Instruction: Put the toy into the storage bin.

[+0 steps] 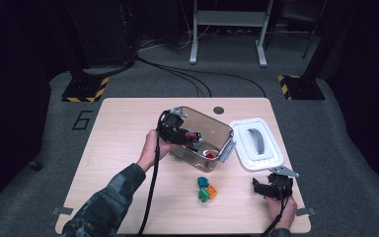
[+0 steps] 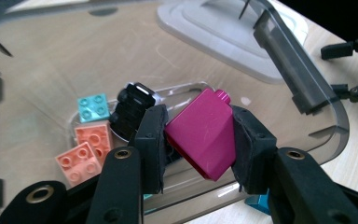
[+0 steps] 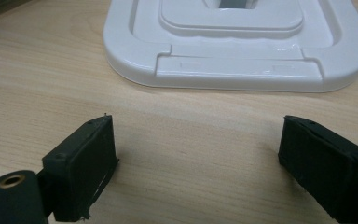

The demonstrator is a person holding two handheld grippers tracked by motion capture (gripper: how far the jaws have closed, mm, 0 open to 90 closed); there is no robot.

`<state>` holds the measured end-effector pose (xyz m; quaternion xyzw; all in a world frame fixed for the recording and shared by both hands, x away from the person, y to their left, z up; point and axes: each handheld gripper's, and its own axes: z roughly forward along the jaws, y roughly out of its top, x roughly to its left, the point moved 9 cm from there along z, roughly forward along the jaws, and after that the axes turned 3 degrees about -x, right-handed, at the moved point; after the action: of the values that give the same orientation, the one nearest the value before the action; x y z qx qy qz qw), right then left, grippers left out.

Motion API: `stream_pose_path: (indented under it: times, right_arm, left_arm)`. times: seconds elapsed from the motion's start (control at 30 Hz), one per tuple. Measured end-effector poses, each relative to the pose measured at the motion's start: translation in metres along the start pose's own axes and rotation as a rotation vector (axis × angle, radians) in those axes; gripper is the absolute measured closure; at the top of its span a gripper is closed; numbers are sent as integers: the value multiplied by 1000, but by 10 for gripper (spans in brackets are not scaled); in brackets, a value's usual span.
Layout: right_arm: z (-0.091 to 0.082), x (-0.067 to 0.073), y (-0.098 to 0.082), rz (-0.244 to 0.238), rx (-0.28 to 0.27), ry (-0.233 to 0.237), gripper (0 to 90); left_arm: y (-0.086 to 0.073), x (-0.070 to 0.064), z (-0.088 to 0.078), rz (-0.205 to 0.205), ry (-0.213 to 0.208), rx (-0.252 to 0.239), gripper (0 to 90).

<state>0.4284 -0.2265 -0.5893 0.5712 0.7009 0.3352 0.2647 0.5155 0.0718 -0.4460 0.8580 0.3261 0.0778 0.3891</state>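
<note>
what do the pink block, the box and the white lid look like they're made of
Pink block: looks like hard moulded plastic, with a smooth, slightly glossy face and a round stud on top. Box: clear rigid plastic, probably; the table and bricks show through its walls, and there are fine scuffs. Lid: white plastic with a soft sheen, rounded moulded steps and highlights along its edges.

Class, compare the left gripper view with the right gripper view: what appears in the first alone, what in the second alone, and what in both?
Left gripper view alone: tongs shut on a magenta brick above the clear bin, with salmon bricks and a turquoise brick inside. Right gripper view alone: open, empty tongs. Both: the white lid and wooden table.
</note>
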Motion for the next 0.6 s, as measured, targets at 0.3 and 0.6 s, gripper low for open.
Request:
stream_pose_path:
  times: [0.3, 0.6]
  right_arm:
    - [0, 0, 0, 0, 0, 1, 101]
    - [0, 0, 0, 1, 0, 1, 101]
  left_arm:
    - [-8, -2, 8, 7, -25, 58, 593]
    - [-11, -3, 5, 4, -37, 71, 514]
